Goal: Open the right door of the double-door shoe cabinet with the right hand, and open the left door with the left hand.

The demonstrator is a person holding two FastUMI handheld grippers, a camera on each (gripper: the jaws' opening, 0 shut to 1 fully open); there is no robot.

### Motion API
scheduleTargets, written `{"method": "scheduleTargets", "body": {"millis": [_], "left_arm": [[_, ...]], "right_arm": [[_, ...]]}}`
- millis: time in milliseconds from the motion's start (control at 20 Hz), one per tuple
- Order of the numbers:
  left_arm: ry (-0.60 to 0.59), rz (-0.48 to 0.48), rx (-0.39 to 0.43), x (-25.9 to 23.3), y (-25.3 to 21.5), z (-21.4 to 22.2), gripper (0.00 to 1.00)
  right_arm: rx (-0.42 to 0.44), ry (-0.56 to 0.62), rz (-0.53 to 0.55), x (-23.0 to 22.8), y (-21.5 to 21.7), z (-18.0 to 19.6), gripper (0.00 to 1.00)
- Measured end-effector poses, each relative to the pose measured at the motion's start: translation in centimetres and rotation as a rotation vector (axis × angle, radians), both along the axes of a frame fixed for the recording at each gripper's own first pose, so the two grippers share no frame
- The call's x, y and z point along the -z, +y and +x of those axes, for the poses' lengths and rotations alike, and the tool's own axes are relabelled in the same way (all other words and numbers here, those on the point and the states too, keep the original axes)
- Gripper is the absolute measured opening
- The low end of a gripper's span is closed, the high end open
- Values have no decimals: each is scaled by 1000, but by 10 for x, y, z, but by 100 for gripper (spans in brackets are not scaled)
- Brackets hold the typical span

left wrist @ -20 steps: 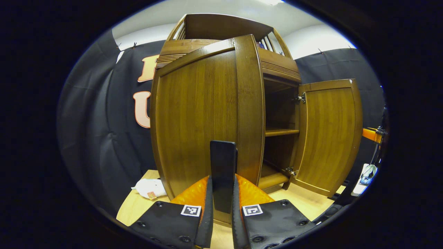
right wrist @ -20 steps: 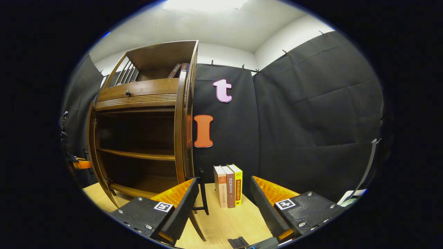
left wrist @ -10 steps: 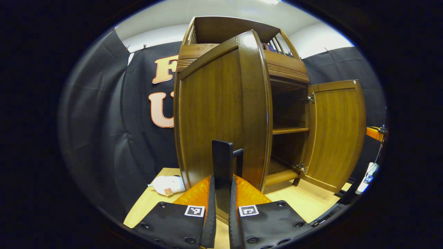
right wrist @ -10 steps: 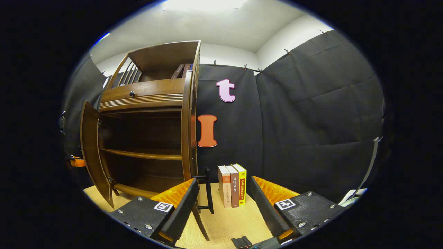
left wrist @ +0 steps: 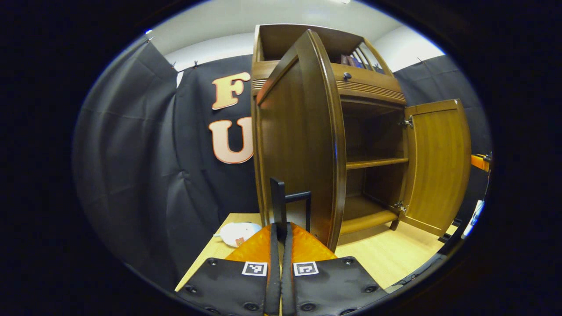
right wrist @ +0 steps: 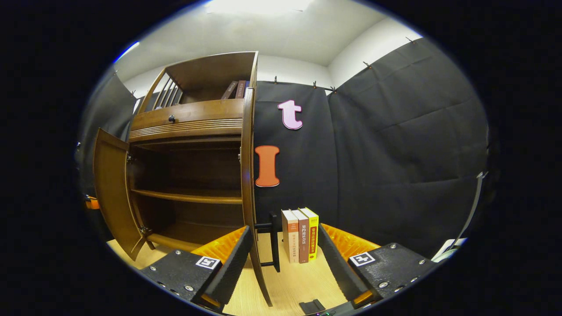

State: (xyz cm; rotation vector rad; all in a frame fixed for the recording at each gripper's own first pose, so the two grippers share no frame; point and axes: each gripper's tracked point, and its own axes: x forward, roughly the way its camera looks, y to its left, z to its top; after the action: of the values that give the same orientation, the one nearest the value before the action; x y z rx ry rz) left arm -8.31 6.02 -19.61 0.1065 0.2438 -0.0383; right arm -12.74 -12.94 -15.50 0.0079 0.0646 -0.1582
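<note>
Wooden and brown, the shoe cabinet [left wrist: 373, 87] stands on a pale wood floor [left wrist: 395, 254] with both doors swung out. In the left gripper view the left door [left wrist: 303, 140] is seen nearly edge-on, and the left gripper [left wrist: 281, 245] has its 2 fingers pressed together on the left door's handle [left wrist: 278, 206], a dark upright bar held off the door by short posts. Farther back, the right door [left wrist: 439, 162] stands wide open on its hinges.

In the right gripper view the right door [right wrist: 249, 184] runs edge-on up the middle, and its own dark handle [right wrist: 275, 241] sits just ahead of the right gripper [right wrist: 281, 259], whose jaws are spread apart with nothing between them; the handle does not touch either finger.

Inside the cabinet, 1 shelf [right wrist: 189, 196] splits the space into 2 compartments, both bare as far as the dim interior shows. Above them is a drawer front with a small knob [right wrist: 171, 118], and the open top rack holds a few leaning books [right wrist: 237, 89].

Beside the cabinet 3 upright books [right wrist: 300, 235] stand together on the floor. On the other side a small white soft object [left wrist: 239, 232] lies by the wall.
</note>
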Motion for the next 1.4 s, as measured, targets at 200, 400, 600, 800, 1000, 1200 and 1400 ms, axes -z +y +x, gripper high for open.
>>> {"method": "scheduleTargets", "body": {"millis": [200,400,600,800,1000,1200,1400], "left_arm": [[-3,-3,10,0,8,-2,7],[-1,0,25,-1,20,-3,8],[-6,-40,8,-4,36,-4,7],[-4,-24,-3,-4,52,-1,7],[-8,-38,-22,-6,70,2,7],[-14,-50,-39,-7,78,-1,7],[-6,0,-136,-13,96,-16,7]], "right_arm": [[1,-7,-2,-4,4,-3,98],[-7,-9,-5,-7,11,-6,98],[-18,-12,-3,-9,20,-7,98],[-39,-7,-5,-7,34,-3,92],[-53,-3,-4,-4,40,0,92],[-86,5,17,3,59,11,92],[-99,23,-6,7,71,18,92]]}}
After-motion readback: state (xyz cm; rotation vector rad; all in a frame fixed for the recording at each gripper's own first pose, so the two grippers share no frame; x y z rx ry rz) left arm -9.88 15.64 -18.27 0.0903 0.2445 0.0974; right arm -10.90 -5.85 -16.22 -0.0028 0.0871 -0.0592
